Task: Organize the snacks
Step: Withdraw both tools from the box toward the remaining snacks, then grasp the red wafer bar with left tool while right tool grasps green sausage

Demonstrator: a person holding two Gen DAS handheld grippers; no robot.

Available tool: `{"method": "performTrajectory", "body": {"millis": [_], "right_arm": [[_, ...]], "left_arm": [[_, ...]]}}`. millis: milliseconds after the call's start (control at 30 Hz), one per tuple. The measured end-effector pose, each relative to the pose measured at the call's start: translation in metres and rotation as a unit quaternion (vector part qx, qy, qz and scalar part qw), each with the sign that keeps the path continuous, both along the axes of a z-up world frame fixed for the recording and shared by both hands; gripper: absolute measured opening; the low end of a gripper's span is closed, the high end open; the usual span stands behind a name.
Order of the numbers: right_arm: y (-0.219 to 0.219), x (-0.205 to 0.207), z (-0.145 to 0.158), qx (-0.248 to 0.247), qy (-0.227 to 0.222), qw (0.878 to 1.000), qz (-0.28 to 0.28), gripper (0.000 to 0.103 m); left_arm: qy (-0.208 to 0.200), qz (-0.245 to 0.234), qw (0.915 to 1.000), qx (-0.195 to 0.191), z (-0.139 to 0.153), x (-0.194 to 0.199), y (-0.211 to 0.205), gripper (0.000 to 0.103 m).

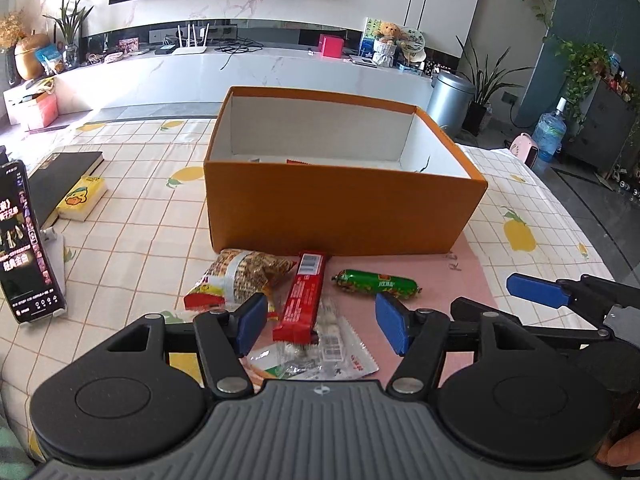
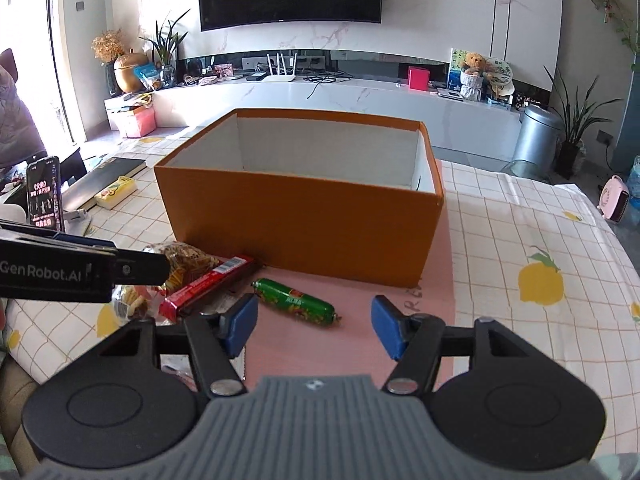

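While the left gripper (image 1: pixel 320 326) tilts down toward the table from the near edge, its blue-padded jaws stand apart with nothing pressed between them, and a red rectangular snack bar in a foil wrapper (image 1: pixel 302 298) lies on the surface below the gap, resting on a clear plastic packet with printed labels (image 1: pixel 320 354). Left of the bar sits a crinkled bag of yellow-brown snacks (image 1: pixel 236 276), and to its right a green sausage-shaped pack (image 1: pixel 376 282) lies on a pink mat (image 1: pixel 472 280). Behind them all stands an open orange cardboard box with a white inside (image 1: pixel 340 212) on the checked lemon-print tablecloth (image 1: pixel 152 208). The right gripper (image 1: pixel 536 290) reaches in from the right edge, one blue pad showing. A phone on a stand (image 1: pixel 28 240), a black notebook (image 1: pixel 60 176) and a yellow tissue pack (image 1: pixel 82 198) stand at far left. In the right wrist view, the right gripper (image 2: pixel 314 326) also slants downward, jaws open and empty, with the green pack (image 2: pixel 296 302) on the mat just beyond its pads, nearer the left one. The left gripper (image 2: pixel 80 270) crosses in from the left, over the bag (image 2: pixel 188 258) and red bar (image 2: pixel 208 286). The orange box (image 2: pixel 300 224) fills the middle ground.
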State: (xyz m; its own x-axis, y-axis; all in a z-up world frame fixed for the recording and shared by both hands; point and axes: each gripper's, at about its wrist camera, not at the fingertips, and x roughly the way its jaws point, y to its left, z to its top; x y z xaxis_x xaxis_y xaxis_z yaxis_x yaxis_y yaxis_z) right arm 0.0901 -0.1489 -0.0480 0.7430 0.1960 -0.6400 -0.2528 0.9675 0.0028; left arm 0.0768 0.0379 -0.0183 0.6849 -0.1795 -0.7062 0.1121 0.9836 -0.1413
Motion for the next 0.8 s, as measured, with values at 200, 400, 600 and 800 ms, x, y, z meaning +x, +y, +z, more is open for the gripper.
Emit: {"method": "performTrajectory", "body": {"millis": [200,400,600,800], "right_arm": [[0.003,-0.009,-0.026,0.002,0.015,1.0,0.001,0.061],[0.006,-0.001,-0.04,-0.002,0.019,1.0,0.017,0.061],[0.014,0.018,-0.048,-0.04,0.02,0.997,0.069,0.061],[0.018,0.044,-0.056,-0.074,0.015,0.988,0.134,0.053]], "left_arm": [[0.007,0.002,1.0,0.002,-0.022,-0.011,0.01,0.073],[0.007,-0.001,0.9999,-0.012,-0.032,-0.006,0.014,0.073],[0.021,-0.034,0.9992,0.001,-0.035,0.014,0.002,0.068],[0.05,-0.068,0.9959,0.031,-0.04,0.044,-0.012,0.058]]}}
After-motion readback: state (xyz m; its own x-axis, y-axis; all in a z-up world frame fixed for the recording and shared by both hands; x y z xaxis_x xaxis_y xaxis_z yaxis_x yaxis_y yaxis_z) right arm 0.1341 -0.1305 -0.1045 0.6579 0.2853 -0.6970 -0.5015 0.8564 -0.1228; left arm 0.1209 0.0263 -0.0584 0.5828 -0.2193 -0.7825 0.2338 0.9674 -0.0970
